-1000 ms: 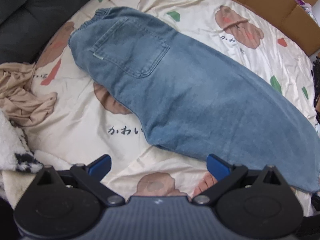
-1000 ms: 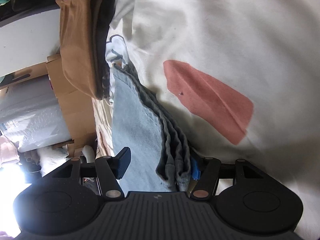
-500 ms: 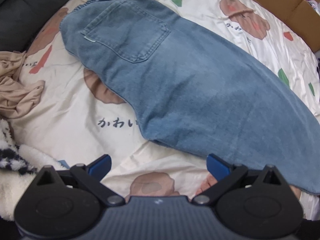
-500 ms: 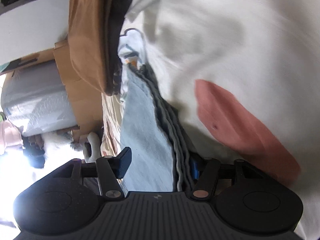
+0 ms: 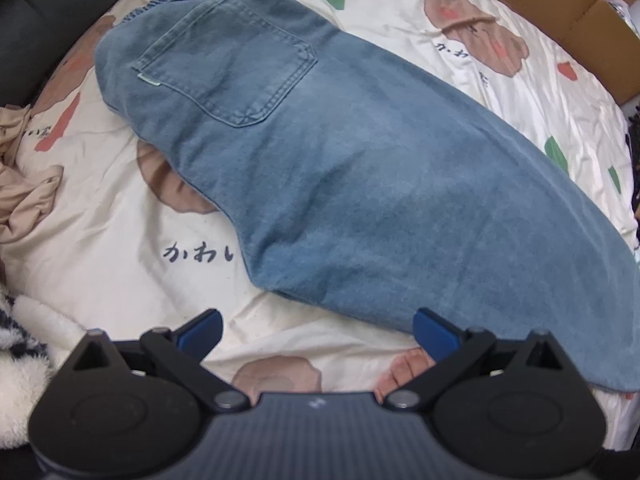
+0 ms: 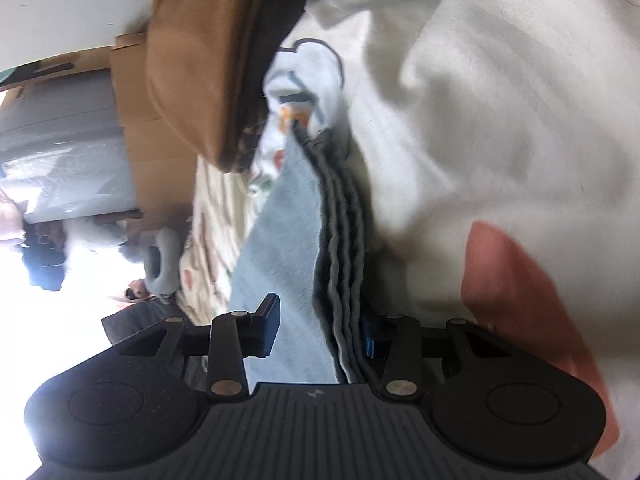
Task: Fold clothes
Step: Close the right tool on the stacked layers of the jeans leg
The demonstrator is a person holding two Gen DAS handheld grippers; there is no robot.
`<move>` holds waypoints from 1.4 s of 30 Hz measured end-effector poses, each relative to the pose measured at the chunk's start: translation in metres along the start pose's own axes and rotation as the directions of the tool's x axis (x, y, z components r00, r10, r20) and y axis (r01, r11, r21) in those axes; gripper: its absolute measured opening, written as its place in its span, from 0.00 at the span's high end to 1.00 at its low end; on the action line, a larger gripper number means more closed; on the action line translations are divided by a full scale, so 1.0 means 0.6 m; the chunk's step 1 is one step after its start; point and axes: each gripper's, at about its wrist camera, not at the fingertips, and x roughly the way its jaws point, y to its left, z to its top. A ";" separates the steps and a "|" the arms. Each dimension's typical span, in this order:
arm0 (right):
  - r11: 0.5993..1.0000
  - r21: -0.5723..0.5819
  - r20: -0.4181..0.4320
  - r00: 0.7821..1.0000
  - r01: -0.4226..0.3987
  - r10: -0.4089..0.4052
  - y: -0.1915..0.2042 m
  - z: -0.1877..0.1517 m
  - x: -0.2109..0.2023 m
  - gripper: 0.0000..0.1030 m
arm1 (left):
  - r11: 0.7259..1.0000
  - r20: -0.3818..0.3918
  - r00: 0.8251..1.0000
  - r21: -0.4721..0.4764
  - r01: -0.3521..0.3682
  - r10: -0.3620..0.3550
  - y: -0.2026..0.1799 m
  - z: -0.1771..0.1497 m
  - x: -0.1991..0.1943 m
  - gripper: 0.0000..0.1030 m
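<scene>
Closing, right claw [image 6: 320, 332] brackets one jeans [image 6: 276, 248] hem.

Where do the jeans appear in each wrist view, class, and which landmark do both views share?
Left wrist view: the jeans lie flat across the middle, waistband upper left, hem lower right, just beyond the open left tool.
Right wrist view: the stacked hem edges of the jeans run up the centre from between the closing jaws of the right tool.
Shared landmark: the cream printed sheet under the jeans.
</scene>
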 end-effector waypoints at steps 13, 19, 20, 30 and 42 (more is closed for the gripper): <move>0.983 -0.136 -0.142 0.979 0.126 -0.145 0.016 0.013 0.047 0.86 | 1.000 -0.007 1.000 0.012 -0.005 0.005 0.006 -0.001 0.018 0.01; 0.942 -0.251 -0.142 0.954 0.223 -0.264 0.050 0.010 0.061 0.91 | 1.000 -0.012 1.000 0.018 0.007 -0.007 0.003 -0.009 0.025 0.01; 0.936 -0.262 -0.135 0.951 0.237 -0.279 0.056 0.009 0.062 0.91 | 1.000 -0.012 1.000 0.021 0.009 -0.009 0.002 -0.010 0.026 0.01; 0.931 -0.242 -0.133 0.941 0.273 -0.310 0.056 0.020 0.062 0.90 | 1.000 -0.025 1.000 0.024 0.020 -0.019 0.006 -0.013 0.032 0.01; 0.837 -0.399 -0.050 0.902 0.375 -0.428 0.142 -0.012 0.050 0.93 | 0.999 -0.018 1.000 0.040 0.020 -0.019 0.010 0.000 0.039 0.01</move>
